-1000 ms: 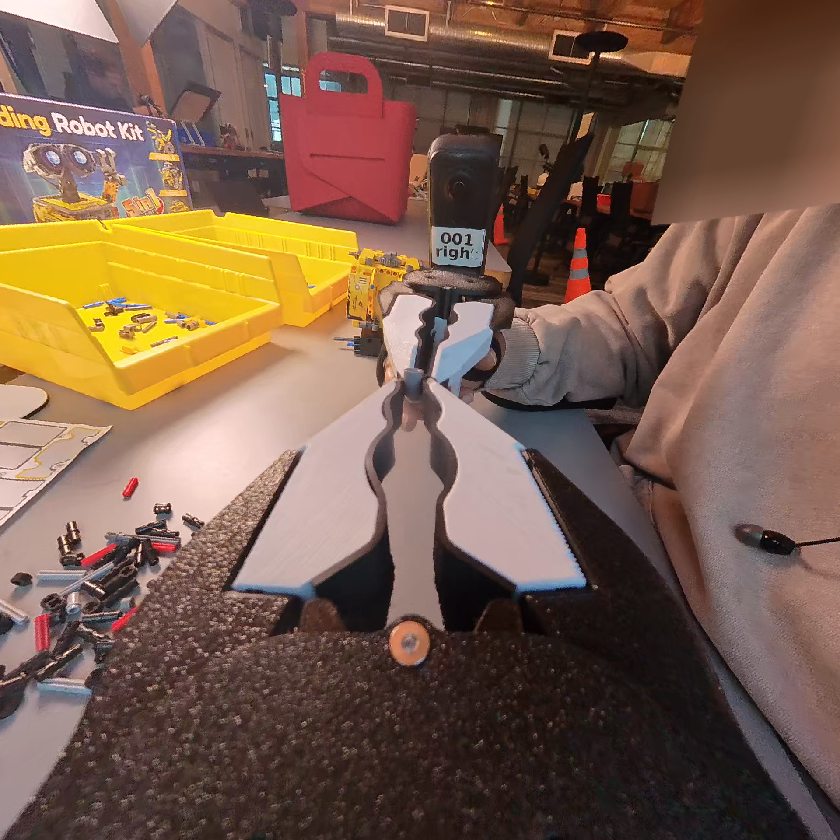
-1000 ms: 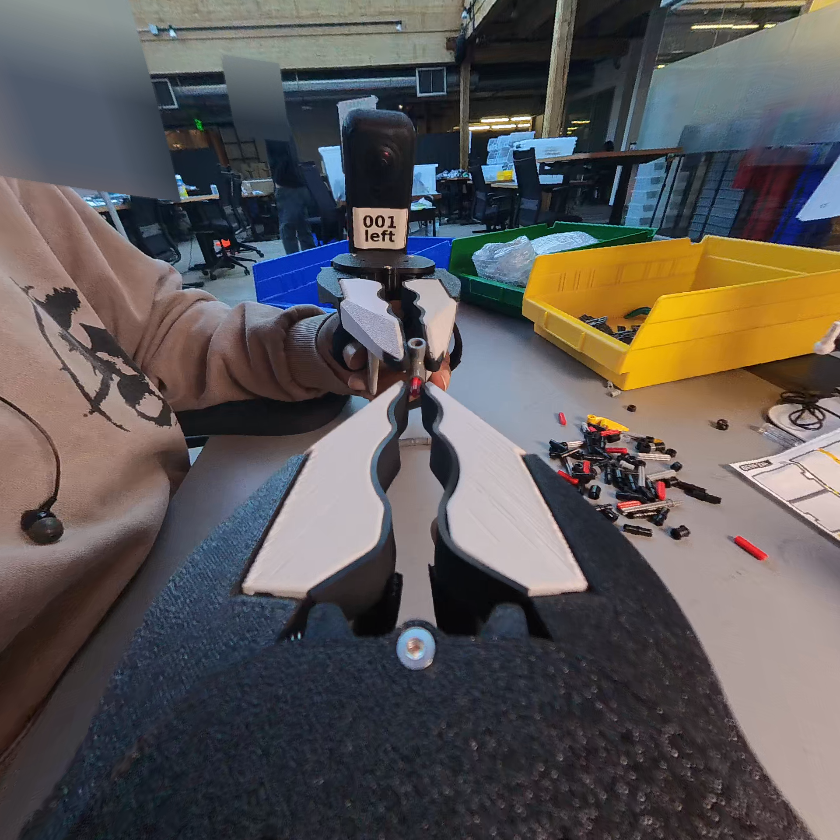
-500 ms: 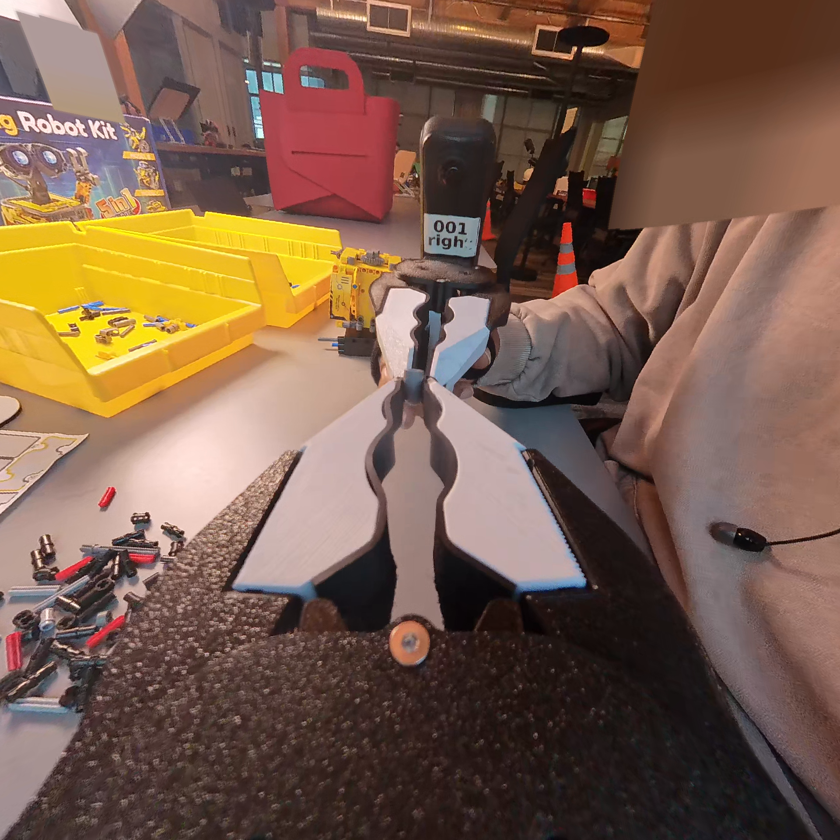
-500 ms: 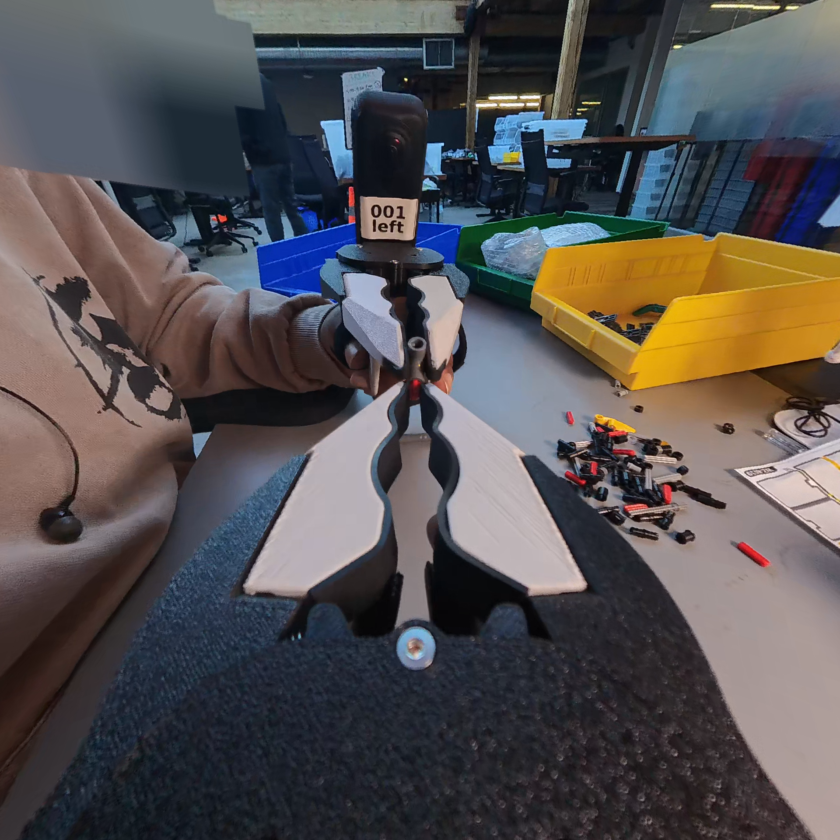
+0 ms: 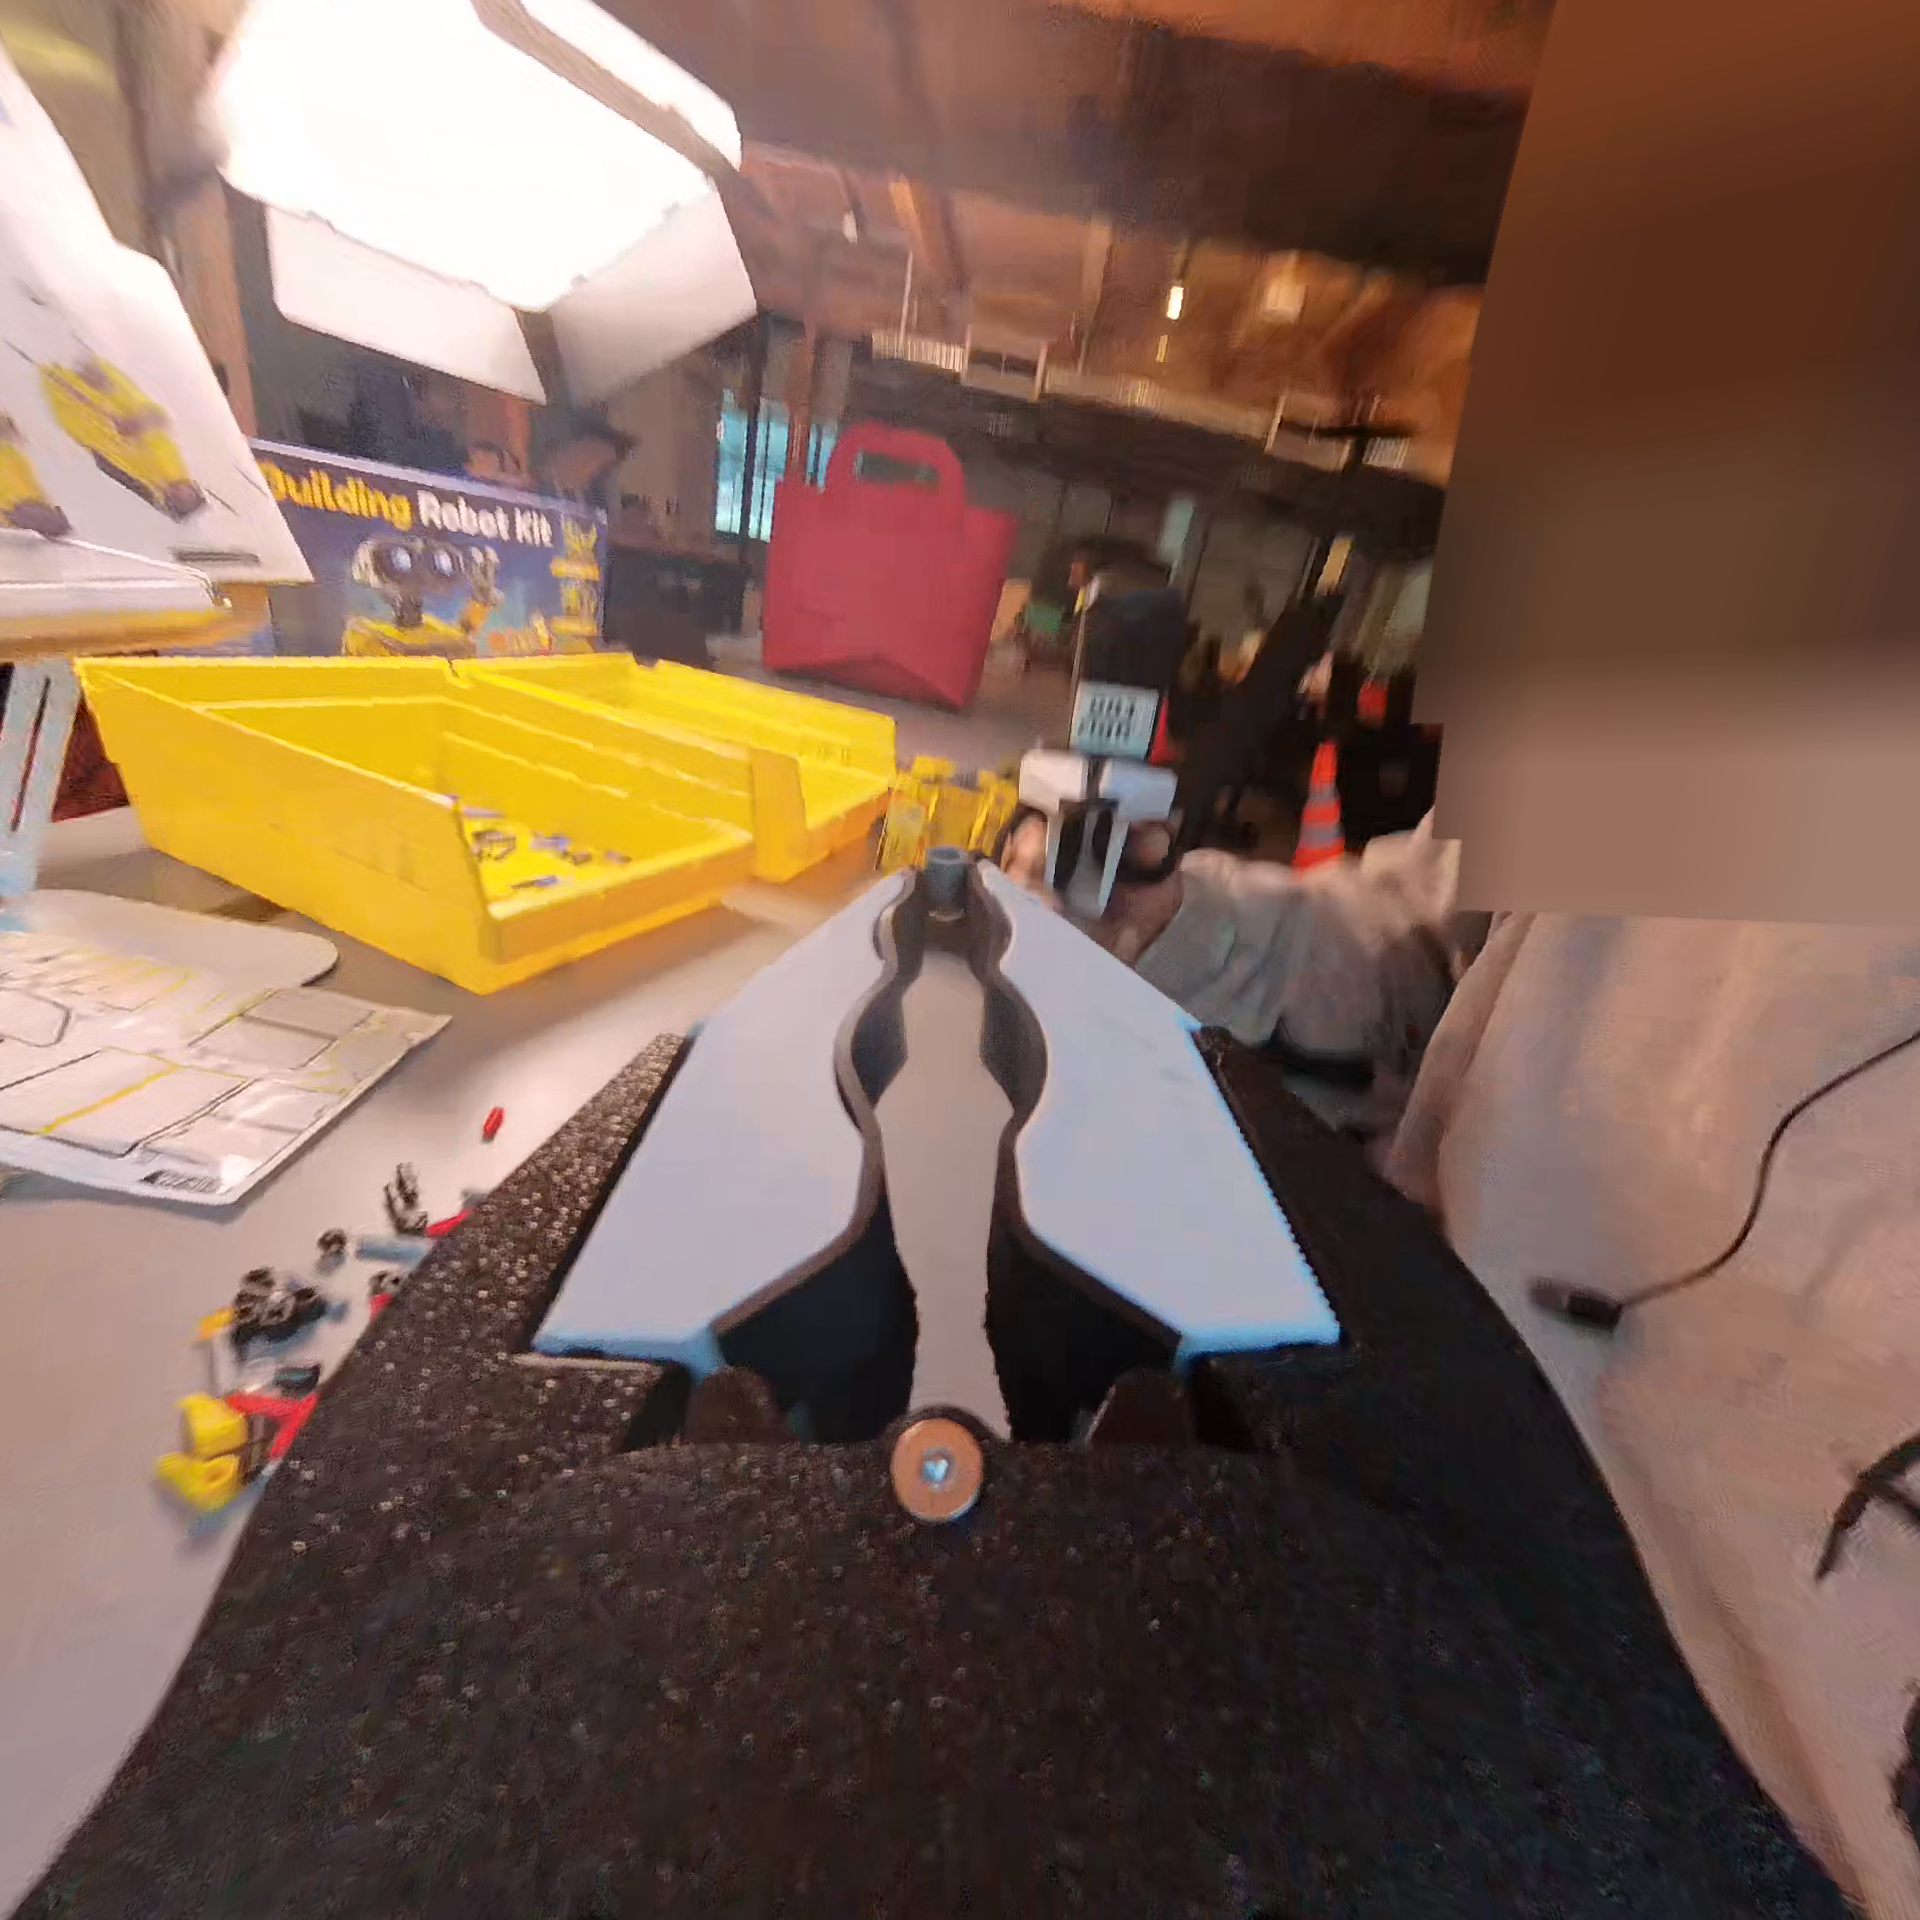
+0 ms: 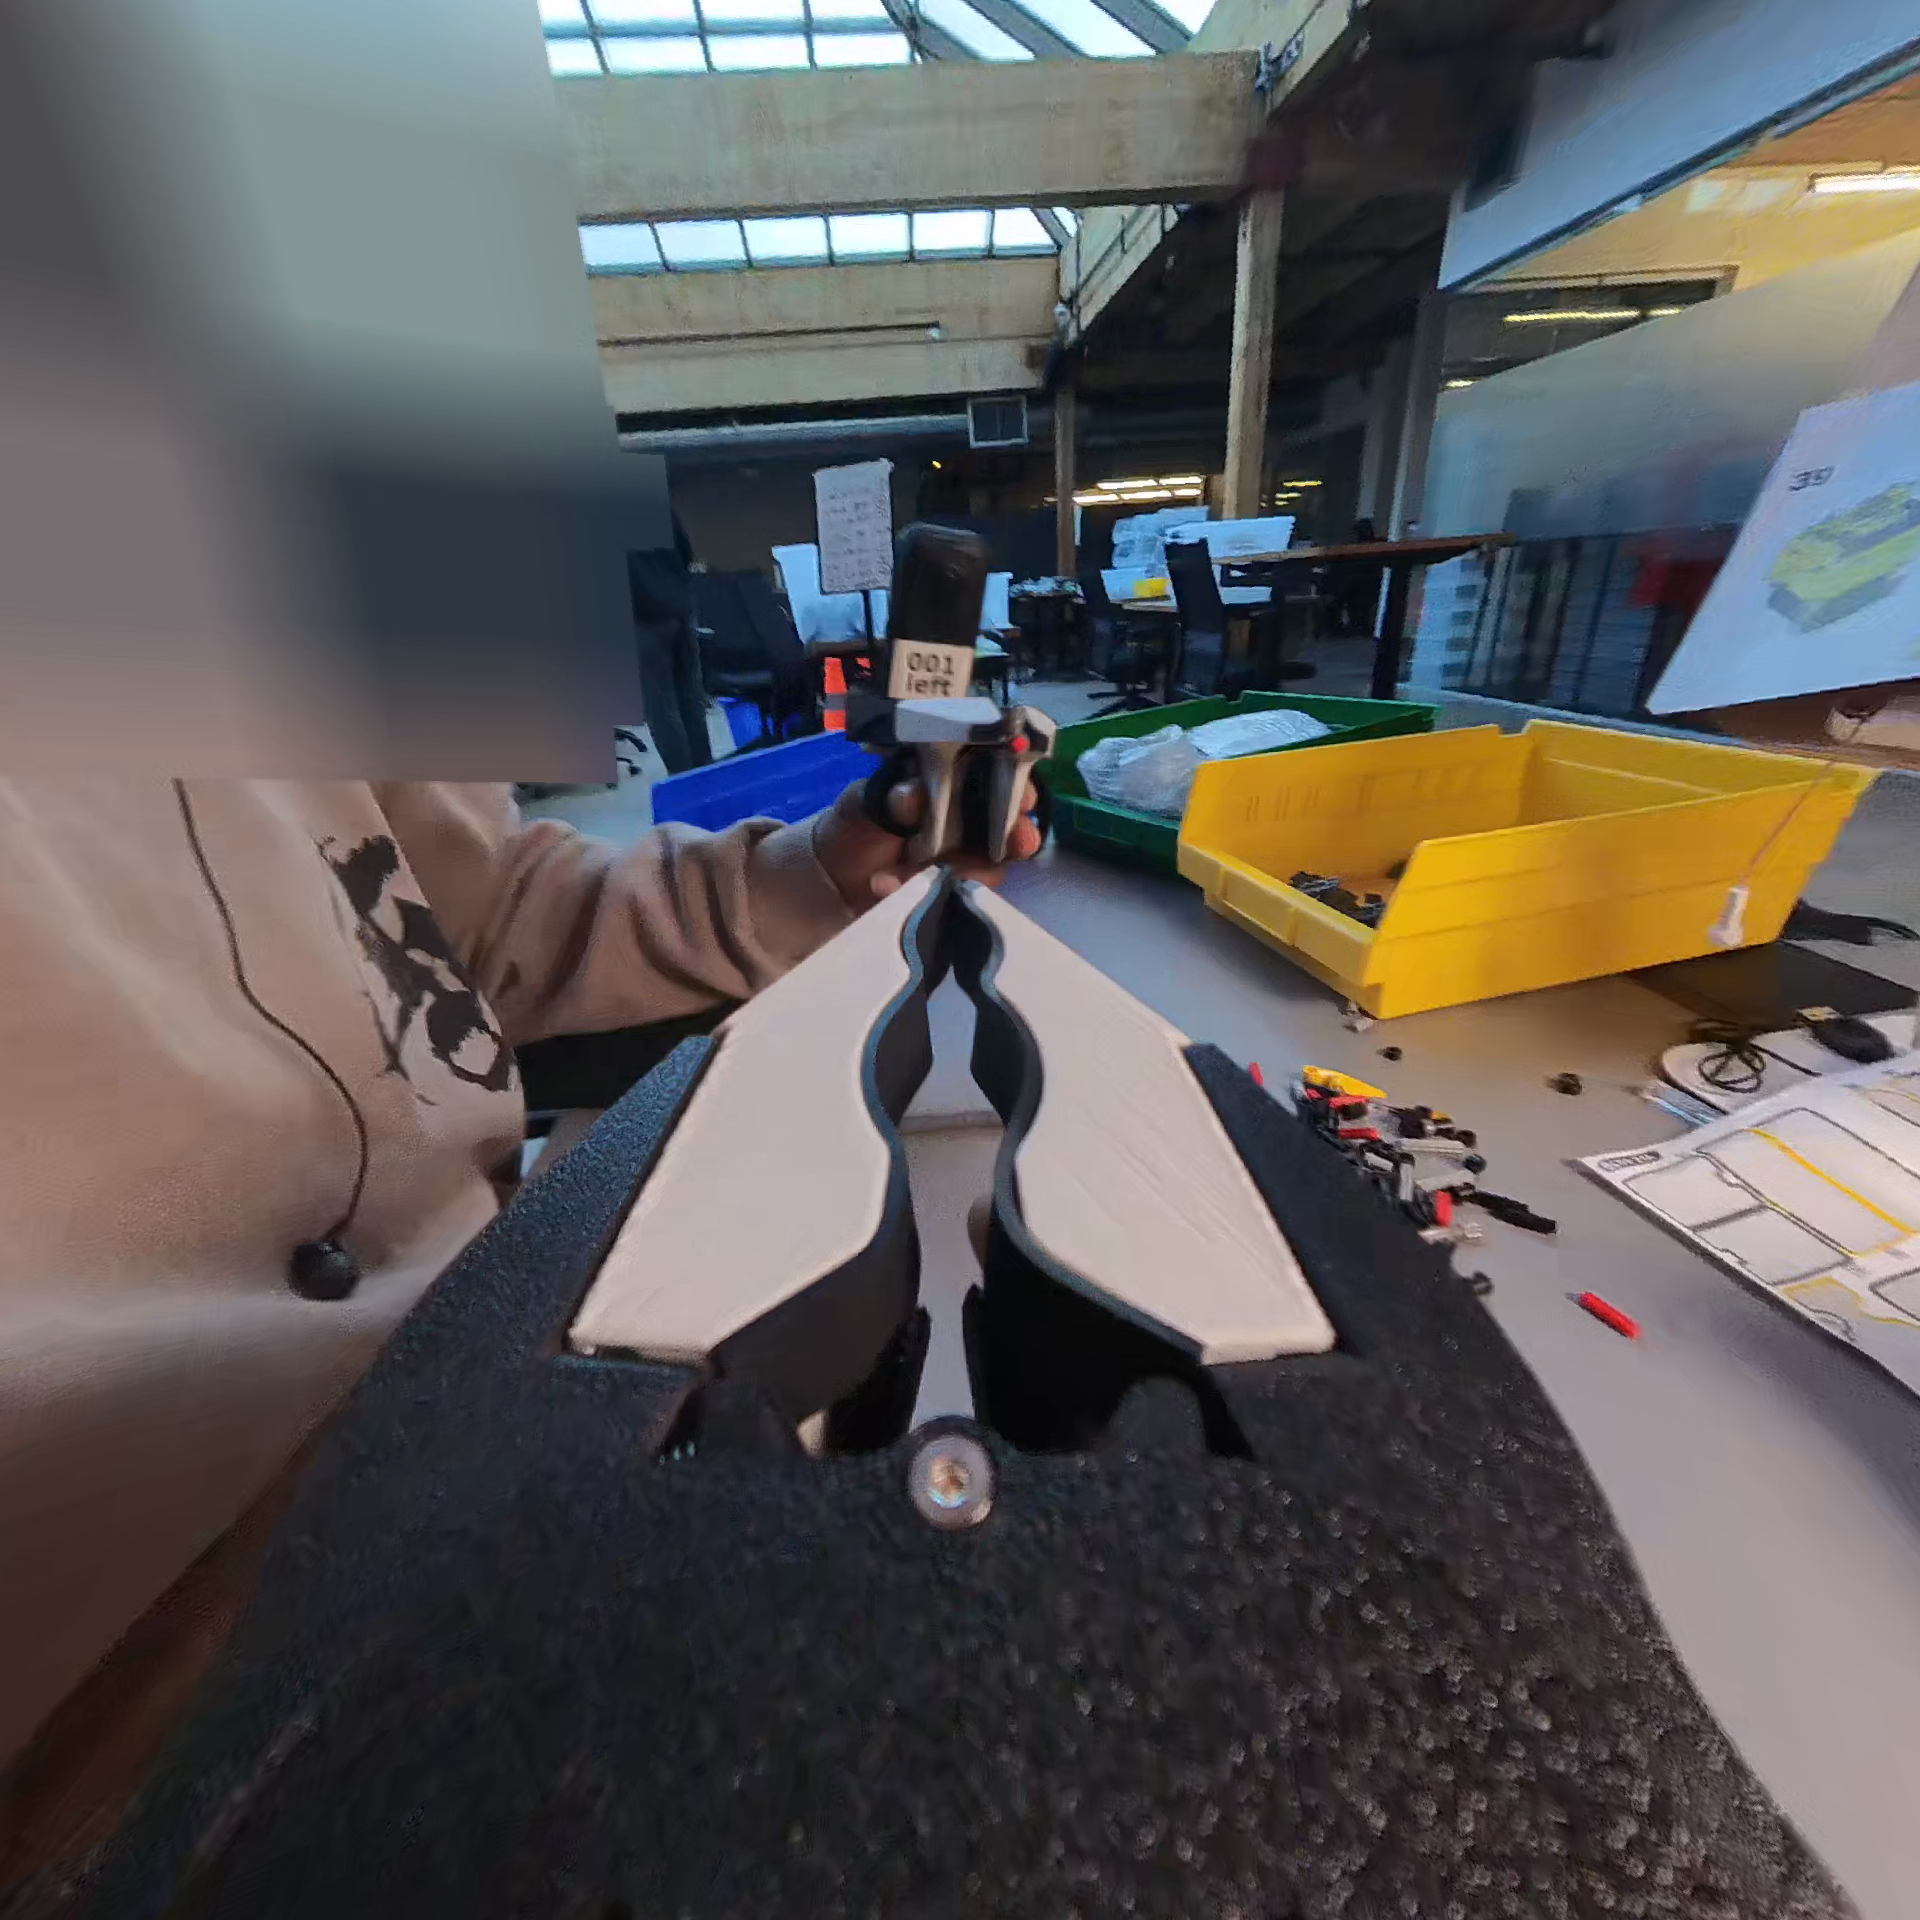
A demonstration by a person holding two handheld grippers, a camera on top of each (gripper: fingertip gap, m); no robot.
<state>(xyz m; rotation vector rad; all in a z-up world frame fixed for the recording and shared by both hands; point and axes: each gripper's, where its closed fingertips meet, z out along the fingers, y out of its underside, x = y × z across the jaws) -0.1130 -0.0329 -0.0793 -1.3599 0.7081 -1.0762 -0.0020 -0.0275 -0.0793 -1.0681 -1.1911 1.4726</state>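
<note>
Gripping a small grey plastic tube (image 5: pixel 945 871) in my left gripper (image 5: pixel 943 883) above the grey table (image 5: pixel 94 1351).
My right gripper (image 6: pixel 948 891) has its fingers pressed together, empty; yellow plastic bin (image 5: pixel 416 831) far left.

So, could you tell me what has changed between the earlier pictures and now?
The claws, earlier tip to tip, have drawn apart. The left claw still grips the small grey piece; the right claw is shut, its red pin no longer visible. Loose parts and yellow bin lie as before.
</note>
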